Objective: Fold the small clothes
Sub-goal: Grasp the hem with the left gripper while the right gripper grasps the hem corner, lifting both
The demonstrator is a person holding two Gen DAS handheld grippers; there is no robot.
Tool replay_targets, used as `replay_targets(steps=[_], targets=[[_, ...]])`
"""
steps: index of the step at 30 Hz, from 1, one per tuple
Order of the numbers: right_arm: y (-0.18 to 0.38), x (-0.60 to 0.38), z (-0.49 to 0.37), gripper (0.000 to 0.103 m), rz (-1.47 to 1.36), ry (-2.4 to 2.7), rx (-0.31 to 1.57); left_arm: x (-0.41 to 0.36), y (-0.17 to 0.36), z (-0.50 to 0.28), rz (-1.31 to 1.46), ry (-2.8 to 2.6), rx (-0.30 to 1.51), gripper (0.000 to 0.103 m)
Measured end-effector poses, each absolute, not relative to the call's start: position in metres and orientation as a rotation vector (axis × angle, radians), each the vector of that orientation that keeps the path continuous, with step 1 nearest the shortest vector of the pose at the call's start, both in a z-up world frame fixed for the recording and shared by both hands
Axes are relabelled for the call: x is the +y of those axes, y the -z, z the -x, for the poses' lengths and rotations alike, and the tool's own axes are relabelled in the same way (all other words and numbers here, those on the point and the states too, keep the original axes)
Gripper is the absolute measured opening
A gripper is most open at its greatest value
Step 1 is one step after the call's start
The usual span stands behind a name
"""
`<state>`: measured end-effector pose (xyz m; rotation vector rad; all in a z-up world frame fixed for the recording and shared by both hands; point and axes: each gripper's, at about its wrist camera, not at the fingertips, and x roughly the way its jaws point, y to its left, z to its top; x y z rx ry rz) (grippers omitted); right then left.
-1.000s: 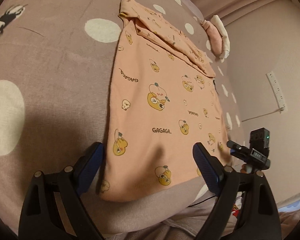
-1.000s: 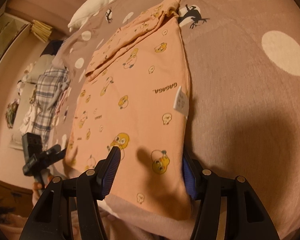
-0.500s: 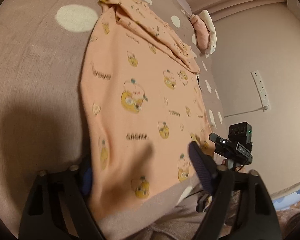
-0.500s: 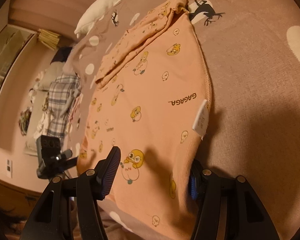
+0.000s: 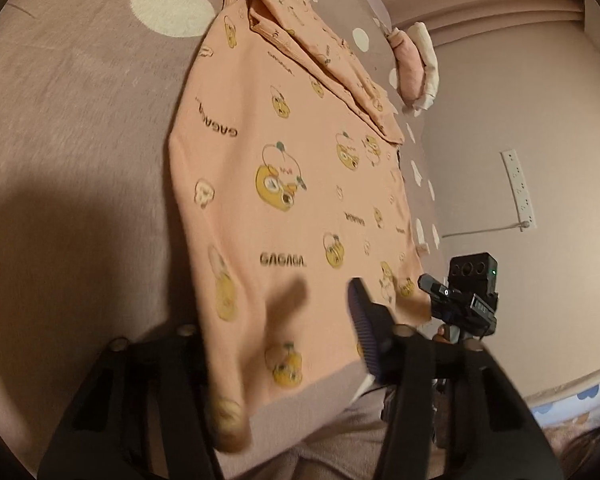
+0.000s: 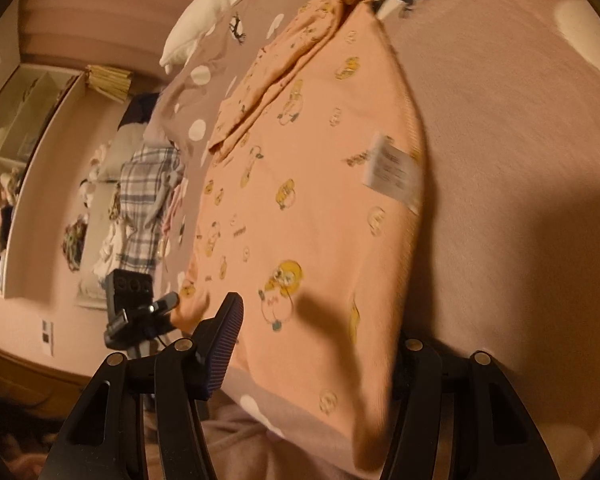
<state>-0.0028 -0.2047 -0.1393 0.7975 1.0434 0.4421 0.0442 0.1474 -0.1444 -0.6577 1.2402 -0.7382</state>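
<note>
A small peach garment (image 5: 292, 208) printed with yellow cartoon faces and "GAGAGA" lies on the mauve polka-dot bedspread (image 5: 80, 100), sleeves folded in at its far end. My left gripper (image 5: 280, 340) is open at the near hem; the cloth's left corner covers the left finger, and the right finger (image 5: 364, 332) rests above the cloth. My right gripper (image 6: 316, 344) is open around the garment's (image 6: 320, 184) other near corner; its right finger is hidden under the cloth's edge. A white care label (image 6: 392, 168) sticks out near the right edge.
A pink and white pillow (image 5: 416, 64) lies at the bed's far right by the wall. A plaid garment pile (image 6: 144, 200) sits beside the bed. The other gripper's camera shows in each view (image 5: 472, 292) (image 6: 130, 304). A power strip (image 5: 518, 188) hangs on the wall.
Both grippers have pushed forward over the near hem. The cloth's near corners now lie between the jaws and have begun to lift off the bedspread.
</note>
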Motion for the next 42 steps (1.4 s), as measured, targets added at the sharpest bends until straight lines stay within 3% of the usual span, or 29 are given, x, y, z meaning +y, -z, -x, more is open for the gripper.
replay_targets(steps=[2,5,10,13,27,42], targets=[[0.139,-0.203,0.0,0.058,-0.789,-0.444,1.041,0.146,0.148,-0.046,0.67,0.725,1.257,0.023],[0.137,-0.203,0.003,0.057,-0.773,-0.443,1.03,0.151,0.151,-0.044,0.693,0.712,1.263,0.012],[0.142,-0.208,0.012,0.025,-0.742,-0.412,1.039,0.157,0.154,-0.037,0.725,0.725,1.264,0.006],[0.144,-0.211,0.011,0.014,-0.748,-0.396,1.039,0.16,0.149,-0.039,0.783,0.76,1.237,0.005],[0.083,-0.204,-0.013,0.011,-0.747,-0.542,0.793,0.15,0.087,-0.068,0.745,0.85,1.016,0.003],[0.031,-0.22,-0.071,0.011,-0.704,-0.521,0.621,0.137,0.04,-0.145,0.695,0.827,0.894,0.003]])
